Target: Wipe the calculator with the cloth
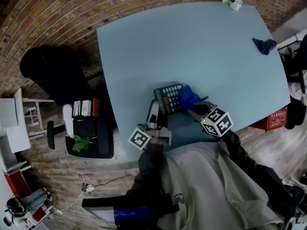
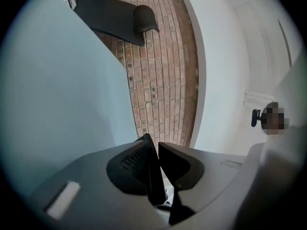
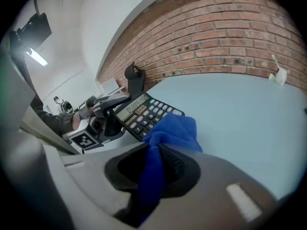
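Note:
A dark calculator with pale keys is near the front edge of the light blue table. My left gripper is shut on its left end, and that end looks raised off the table. In the left gripper view the calculator's thin dark edge stands between the jaws of the left gripper. My right gripper is shut on a blue cloth. The bunched cloth lies over the near corner of the calculator, beside the keys. The head view shows the cloth just right of the calculator, ahead of the right gripper.
A second blue cloth lies near the table's right edge, and a small white object stands at the far corner. On the brick floor to the left are a black office chair and a dark case with a green leaf. A red box sits on the floor at the right.

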### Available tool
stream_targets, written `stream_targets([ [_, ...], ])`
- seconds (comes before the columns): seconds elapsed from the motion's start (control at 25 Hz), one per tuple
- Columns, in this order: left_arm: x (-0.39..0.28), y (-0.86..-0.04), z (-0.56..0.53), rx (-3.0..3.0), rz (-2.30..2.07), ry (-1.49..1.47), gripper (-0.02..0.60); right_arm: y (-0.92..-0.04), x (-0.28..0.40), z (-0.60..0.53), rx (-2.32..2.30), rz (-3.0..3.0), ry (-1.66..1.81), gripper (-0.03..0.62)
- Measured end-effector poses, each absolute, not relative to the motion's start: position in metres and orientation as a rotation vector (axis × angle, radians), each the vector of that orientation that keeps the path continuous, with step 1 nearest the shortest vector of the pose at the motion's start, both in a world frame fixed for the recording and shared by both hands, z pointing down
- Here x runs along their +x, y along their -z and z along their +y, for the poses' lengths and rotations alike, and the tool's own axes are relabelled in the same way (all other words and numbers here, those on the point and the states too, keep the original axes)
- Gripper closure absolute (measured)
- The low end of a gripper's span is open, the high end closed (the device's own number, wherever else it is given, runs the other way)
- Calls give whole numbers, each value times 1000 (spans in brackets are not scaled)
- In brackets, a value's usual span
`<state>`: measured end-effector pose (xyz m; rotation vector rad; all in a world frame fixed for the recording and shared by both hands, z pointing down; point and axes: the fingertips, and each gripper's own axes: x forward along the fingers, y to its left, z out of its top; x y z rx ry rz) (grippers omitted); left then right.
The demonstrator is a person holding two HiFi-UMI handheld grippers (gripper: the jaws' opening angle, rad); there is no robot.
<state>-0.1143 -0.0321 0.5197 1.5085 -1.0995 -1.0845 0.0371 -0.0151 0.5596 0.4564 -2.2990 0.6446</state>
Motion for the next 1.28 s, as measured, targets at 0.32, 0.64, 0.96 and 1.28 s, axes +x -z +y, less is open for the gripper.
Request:
stream_targets([
  [0.32,-113,-542,-34,1492,-1100,974,538,-587,42,4,461,-2173,-401,533],
  [0.64,-121,-544,-11,1569,-1202,762,307,-595,74,-4,555,-2044,-279,531],
  [0.96,-107,-515,3,1879,-1307,391,304,-574,89,-17,615,-2145,-238,511],
  [1.28,-124,-476,20,1912,-1483,446,301,-470,51,-35,787,-2533,-175,468],
])
